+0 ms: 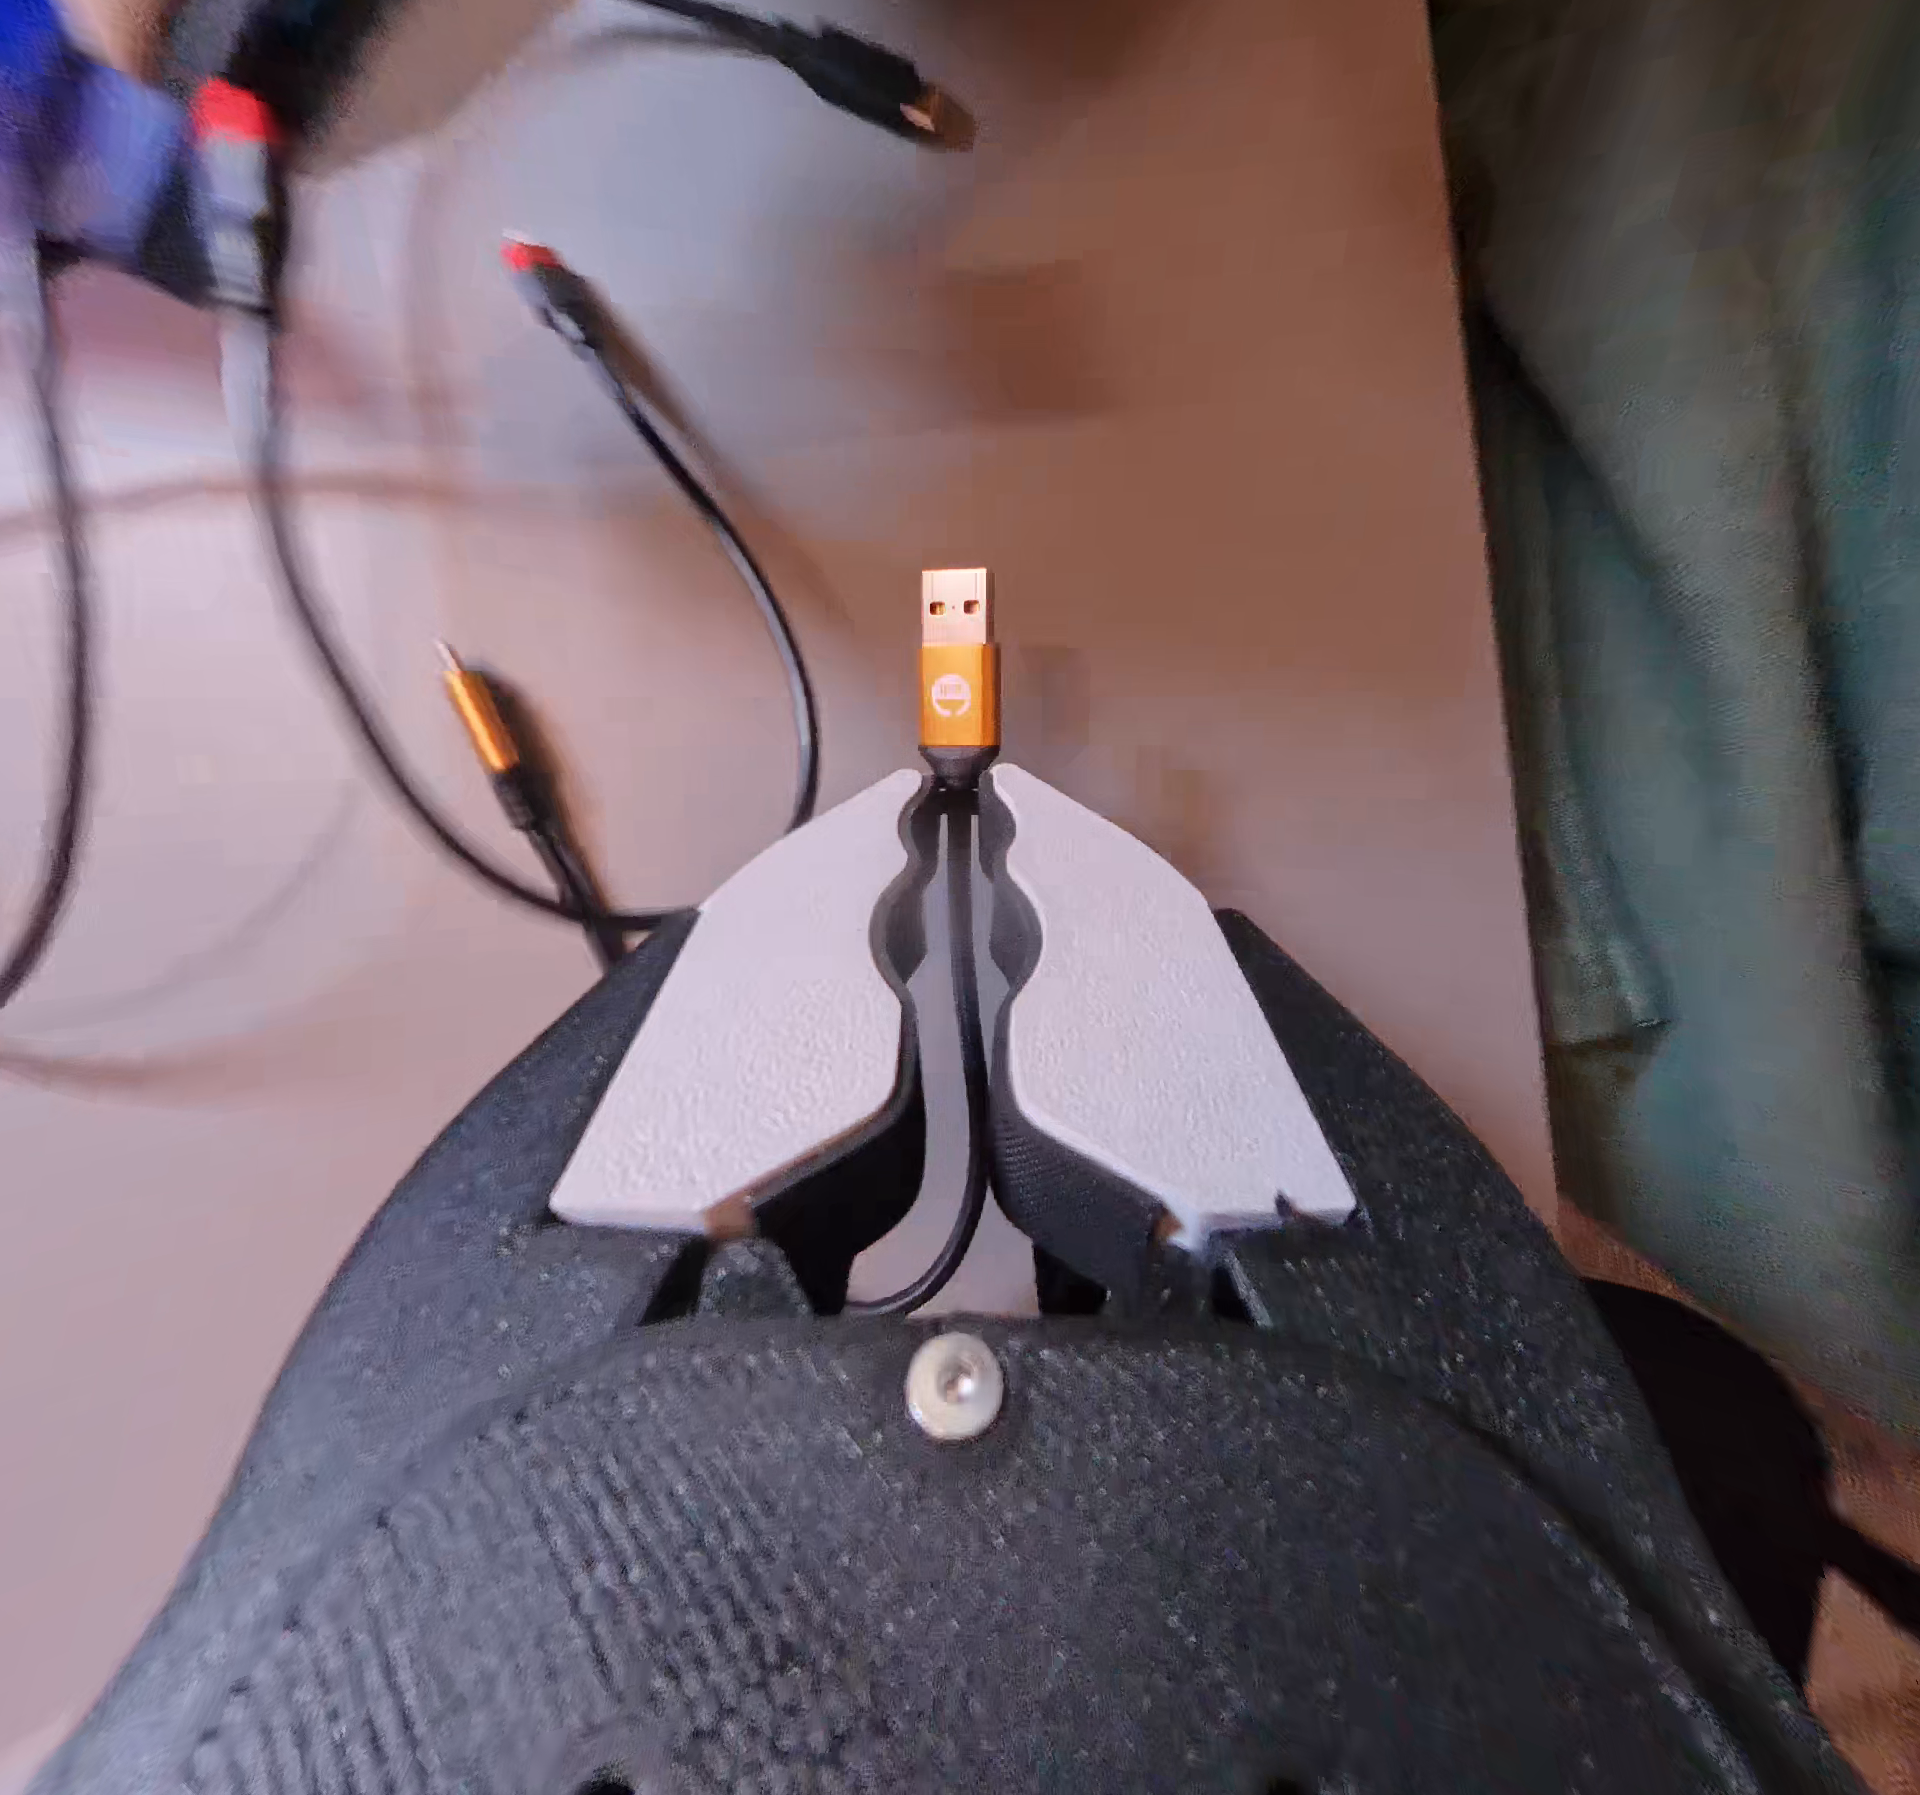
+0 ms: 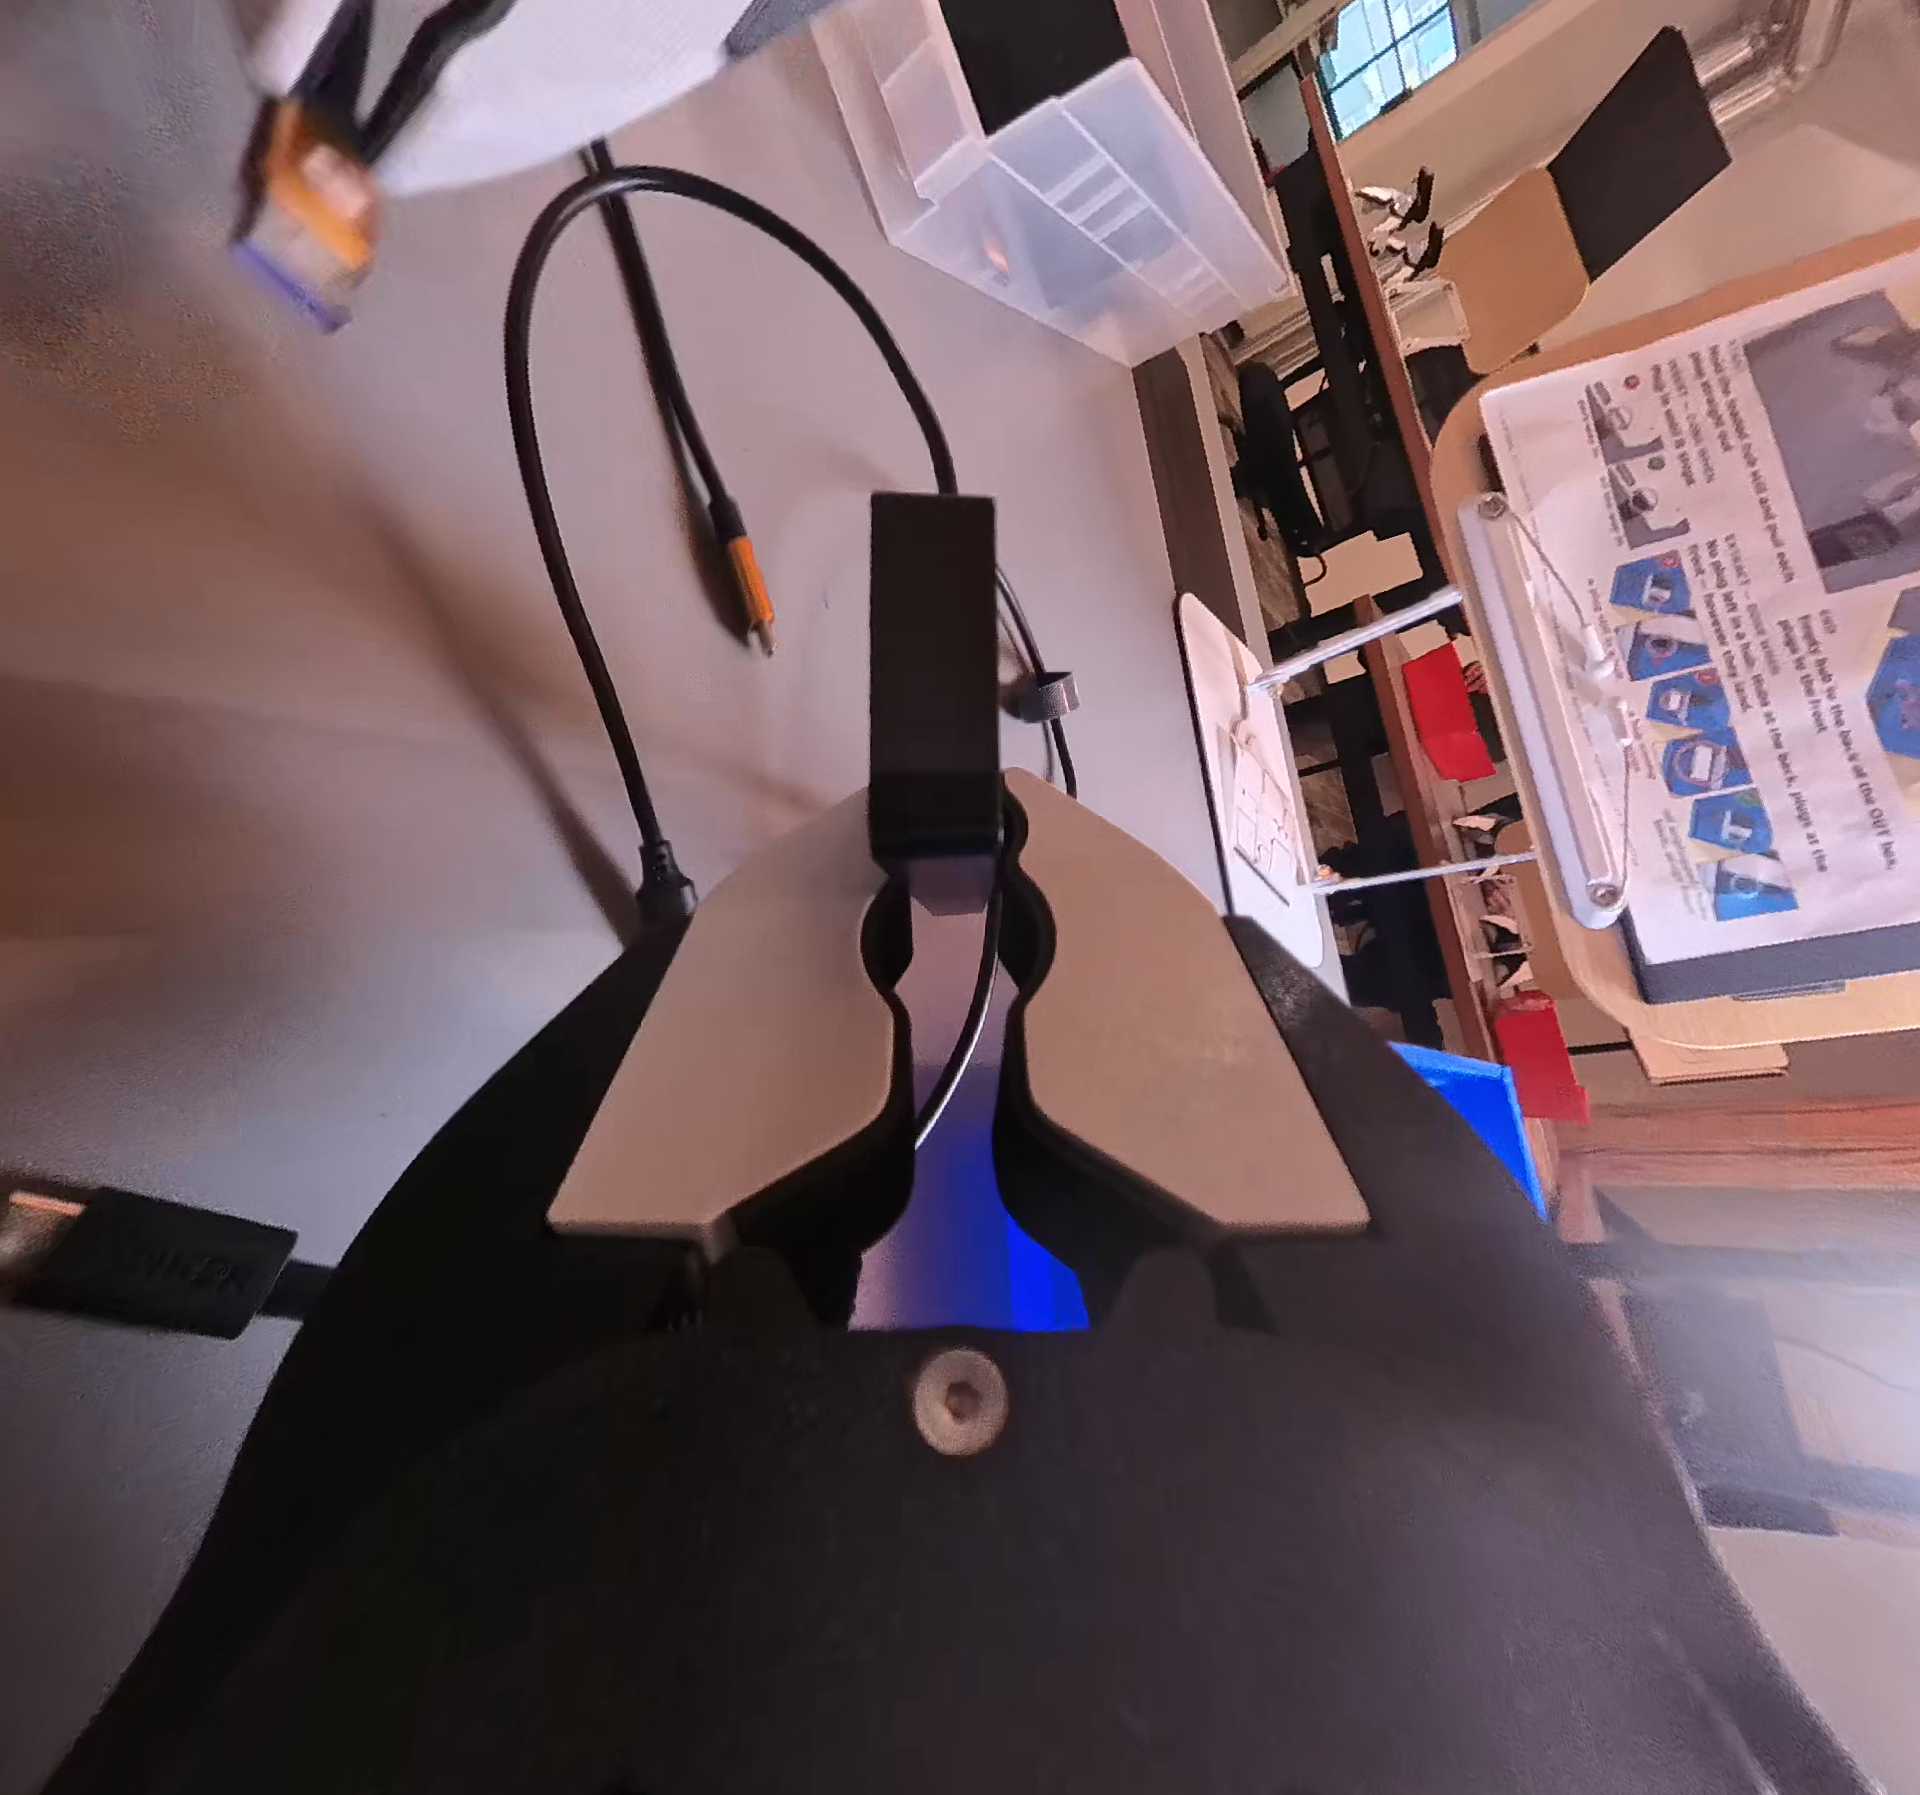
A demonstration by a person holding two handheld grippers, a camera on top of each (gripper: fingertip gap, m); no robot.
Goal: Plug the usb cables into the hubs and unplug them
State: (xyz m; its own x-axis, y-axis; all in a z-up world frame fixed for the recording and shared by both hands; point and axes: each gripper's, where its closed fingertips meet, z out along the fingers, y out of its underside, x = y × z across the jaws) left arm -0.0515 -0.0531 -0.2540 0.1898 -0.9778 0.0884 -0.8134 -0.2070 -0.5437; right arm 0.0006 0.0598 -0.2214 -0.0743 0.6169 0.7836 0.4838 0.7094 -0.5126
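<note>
Left gripper pinches the black cable just behind an orange USB plug, which sticks straight out past its closed fingertips above the pale table. Loose cables lie to its left. Right gripper clamps one end of a black hub, jaws narrowly parted around it.

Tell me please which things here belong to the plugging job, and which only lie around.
For the job:
- orange USB plug, held by left gripper
- black hub, held by right gripper
- loose orange-tipped cable

Lying about:
- clear plastic bins
- instruction sheet
- blue bin
</note>
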